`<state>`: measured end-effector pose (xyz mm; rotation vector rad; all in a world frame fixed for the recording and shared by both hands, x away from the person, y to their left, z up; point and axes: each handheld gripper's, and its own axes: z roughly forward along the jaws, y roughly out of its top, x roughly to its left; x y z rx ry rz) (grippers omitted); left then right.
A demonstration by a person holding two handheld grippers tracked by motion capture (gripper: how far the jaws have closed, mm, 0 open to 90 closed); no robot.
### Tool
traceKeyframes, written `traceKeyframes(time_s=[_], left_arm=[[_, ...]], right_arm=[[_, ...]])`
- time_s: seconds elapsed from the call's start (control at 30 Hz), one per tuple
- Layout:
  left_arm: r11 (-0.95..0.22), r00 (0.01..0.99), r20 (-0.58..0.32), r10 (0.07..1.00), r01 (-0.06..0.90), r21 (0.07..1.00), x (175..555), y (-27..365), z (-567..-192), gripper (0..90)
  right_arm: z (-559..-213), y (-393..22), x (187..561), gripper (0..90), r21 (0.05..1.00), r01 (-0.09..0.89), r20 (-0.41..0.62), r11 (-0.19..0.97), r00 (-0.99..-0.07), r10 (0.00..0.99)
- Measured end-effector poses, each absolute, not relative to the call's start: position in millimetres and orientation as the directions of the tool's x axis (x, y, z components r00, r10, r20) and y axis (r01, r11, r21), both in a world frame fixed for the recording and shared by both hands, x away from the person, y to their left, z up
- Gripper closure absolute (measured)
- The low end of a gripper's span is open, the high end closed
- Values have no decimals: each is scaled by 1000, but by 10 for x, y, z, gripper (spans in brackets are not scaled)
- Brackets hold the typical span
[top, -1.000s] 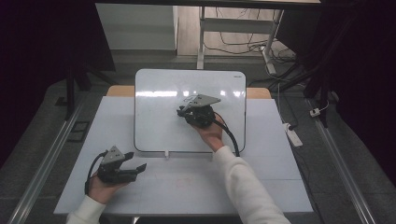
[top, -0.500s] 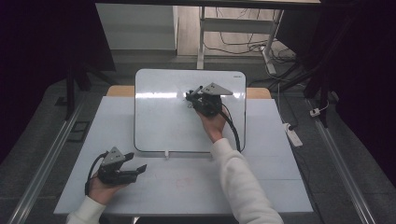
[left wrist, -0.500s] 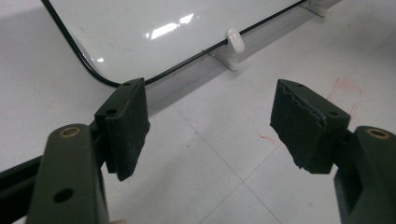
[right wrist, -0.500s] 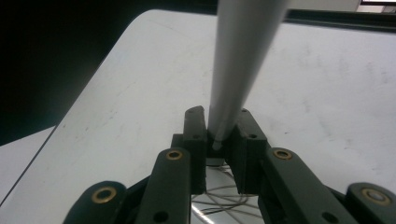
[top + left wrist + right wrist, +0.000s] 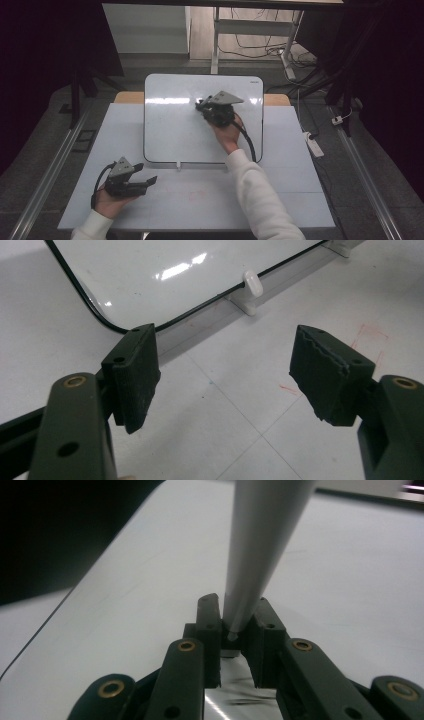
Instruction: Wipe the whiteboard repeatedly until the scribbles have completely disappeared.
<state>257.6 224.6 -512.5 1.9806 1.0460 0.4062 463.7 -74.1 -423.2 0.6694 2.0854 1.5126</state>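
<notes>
A white whiteboard point(image 5: 175, 130) lies propped on the pale table point(image 5: 200, 200). Over its upper right part my right gripper point(image 5: 202, 105) is held by a hand in a white sleeve. In the right gripper view that gripper point(image 5: 235, 615) is shut on a grey-white marker point(image 5: 260, 545), whose tapered barrel rises from the jaws over the board's surface. My left gripper point(image 5: 145, 173) rests at the table's front left, below the board's lower left corner. Its jaws stand wide open point(image 5: 225, 375) with only bare table between them, facing the whiteboard's black-rimmed edge point(image 5: 165, 270).
A small white foot point(image 5: 252, 284) props the board's near edge. Faint red marks point(image 5: 370, 332) are on the table in front of it. A power strip point(image 5: 312, 142) lies on the floor at the right. Desk legs and cables stand behind the table.
My right gripper has shifted a little up and to the right over the whiteboard with the marker still in it. The left gripper has stayed where it was.
</notes>
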Motion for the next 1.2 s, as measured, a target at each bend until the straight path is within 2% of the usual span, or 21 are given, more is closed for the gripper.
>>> traceKeyframes(time_s=[0.1, 0.27, 0.43, 0.5, 0.6, 0.67, 0.77, 0.83, 0.97, 1.0, 1.1, 1.2], left_arm=[[-300, 600, -94, 795, 522, 799, 2581, 2244, -5123, 283], [-308, 601, -91, 794, 527, 793, 2595, 2229, -5133, 282], [-302, 599, -92, 795, 523, 797, 2582, 2231, -5128, 282], [-307, 602, -92, 793, 525, 794, 2599, 2231, -5135, 283], [-306, 600, -92, 795, 526, 793, 2608, 2226, -5140, 283], [-307, 600, -88, 795, 523, 795, 2592, 2229, -5134, 283], [-301, 599, -88, 796, 518, 801, 2576, 2238, -5126, 283], [-301, 600, -92, 795, 521, 799, 2591, 2235, -5131, 283], [-313, 604, -87, 792, 524, 792, 2600, 2219, -5139, 283], [-314, 606, -87, 791, 523, 793, 2591, 2218, -5135, 283], [-310, 603, -86, 793, 521, 795, 2580, 2216, -5130, 283], [-312, 602, -88, 793, 526, 791, 2602, 2206, -5136, 283]], right_arm=[[-4180, -986, 4751, 778, 975, 174, 27, 141, -719, 695], [-4264, -836, 4619, 778, 955, 127, -70, 267, -780, 622], [-4174, -1093, 4780, 778, 978, 170, 35, 121, -708, 706], [-4179, -1058, 4760, 778, 978, 168, 29, 127, -704, 710], [-4242, -890, 4702, 778, 968, 166, 9, 186, -769, 639], [-4226, -886, 4713, 778, 968, 157, -10, 198, -760, 650], [-4162, -1072, 4768, 778, 979, 161, 20, 127, -691, 723], [-4165, -1125, 4764, 778, 979, 171, 36, 111, -680, 732], [-4224, -998, 4635, 778, 960, 130, -73, 248, -740, 669], [-4210, -1043, 4641, 778, 960, 129, -76, 248, -732, 677], [-4166, -1304, 4730, 778, 978, 175, 31, 113, -659, 752], [-4212, -1244, 4676, 778, 978, 166, 16, 129, -672, 740]])
